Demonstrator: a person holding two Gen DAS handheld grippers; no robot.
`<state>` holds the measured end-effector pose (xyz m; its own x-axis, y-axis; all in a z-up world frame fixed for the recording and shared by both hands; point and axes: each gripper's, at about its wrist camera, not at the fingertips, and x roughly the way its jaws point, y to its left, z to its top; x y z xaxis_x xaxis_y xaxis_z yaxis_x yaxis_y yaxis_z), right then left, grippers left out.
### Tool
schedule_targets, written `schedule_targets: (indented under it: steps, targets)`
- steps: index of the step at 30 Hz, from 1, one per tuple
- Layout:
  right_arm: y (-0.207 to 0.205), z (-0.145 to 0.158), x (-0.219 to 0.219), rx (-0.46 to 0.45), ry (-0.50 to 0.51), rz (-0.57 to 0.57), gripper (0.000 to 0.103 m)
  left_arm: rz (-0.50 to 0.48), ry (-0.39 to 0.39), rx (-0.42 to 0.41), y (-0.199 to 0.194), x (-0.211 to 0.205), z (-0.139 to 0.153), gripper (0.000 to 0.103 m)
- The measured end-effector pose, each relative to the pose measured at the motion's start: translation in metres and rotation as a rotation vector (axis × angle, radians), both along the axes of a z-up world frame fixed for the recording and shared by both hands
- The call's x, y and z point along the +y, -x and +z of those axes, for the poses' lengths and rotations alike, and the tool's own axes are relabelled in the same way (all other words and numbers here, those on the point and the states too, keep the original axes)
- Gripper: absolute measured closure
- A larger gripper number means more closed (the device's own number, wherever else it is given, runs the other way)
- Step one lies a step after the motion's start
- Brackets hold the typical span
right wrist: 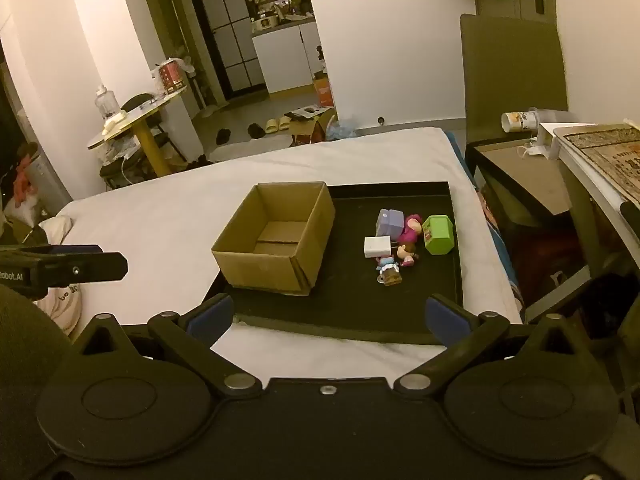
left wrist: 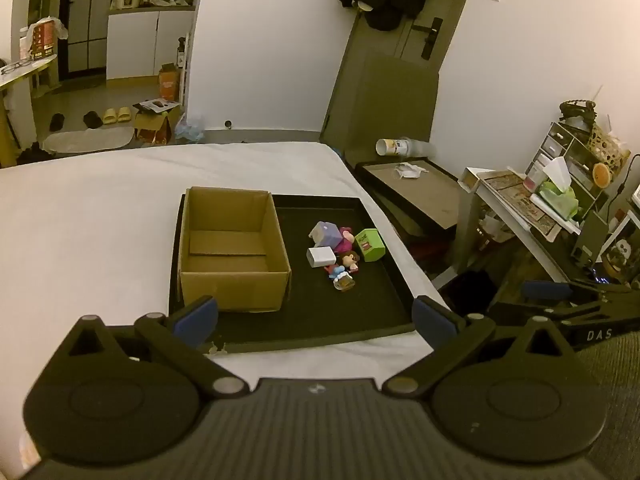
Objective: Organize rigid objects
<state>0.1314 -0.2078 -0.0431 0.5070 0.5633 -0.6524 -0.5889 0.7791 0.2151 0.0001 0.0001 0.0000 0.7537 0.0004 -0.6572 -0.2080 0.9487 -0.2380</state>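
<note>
left tool — spread apart; right tool — spread apart (both unladen); toys beside box

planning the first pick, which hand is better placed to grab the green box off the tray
Right, probably. The green box lies at the tray's right side, nearly ahead of the right tongs. The left tongs face the cardboard box more. Both are open and empty.

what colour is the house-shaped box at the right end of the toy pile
Bright green, with a small red label on one face; the house-shaped box shows best in the right wrist view.
</note>
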Motion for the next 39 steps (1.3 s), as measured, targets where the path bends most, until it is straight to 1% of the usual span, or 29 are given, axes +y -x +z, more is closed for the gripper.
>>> schedule_targets:
  steps: [2,4,10,15,17,19,26,39]
  targets:
    - [0.001,0.001,-0.002,0.003,0.009,-0.001,0.0,0.003,-0.014,-0.016,0.001,-0.001,0.0,0.0]
    - [0.002,0.001,-0.003,-0.001,0.017,-0.002,0.0,0.006,-0.009,-0.017,0.003,-0.001,0.0,0.0]
    - [0.001,0.001,-0.003,-0.001,0.014,-0.009,0.0,0.0,-0.007,-0.003,0.002,-0.001,-0.003,0.0]
    - [0.002,0.001,-0.003,-0.008,0.021,-0.013,0.0,0.005,0.016,-0.009,-0.001,-0.006,-0.009,0.0]
    - [0.001,0.004,-0.007,-0.008,0.021,-0.023,0.0,0.006,0.036,0.002,0.0,0.005,-0.005,0.0]
    - [0.0,0.002,-0.008,-0.003,0.018,-0.025,0.0,0.007,0.039,-0.002,0.001,0.006,-0.005,0.0]
    - [0.001,0.001,-0.008,-0.008,0.022,-0.034,0.0,0.002,0.024,0.0,0.001,0.005,-0.005,0.0]
    - [0.001,0.002,-0.006,-0.005,0.029,-0.026,0.0,0.003,0.026,0.004,-0.001,0.004,-0.003,0.0]
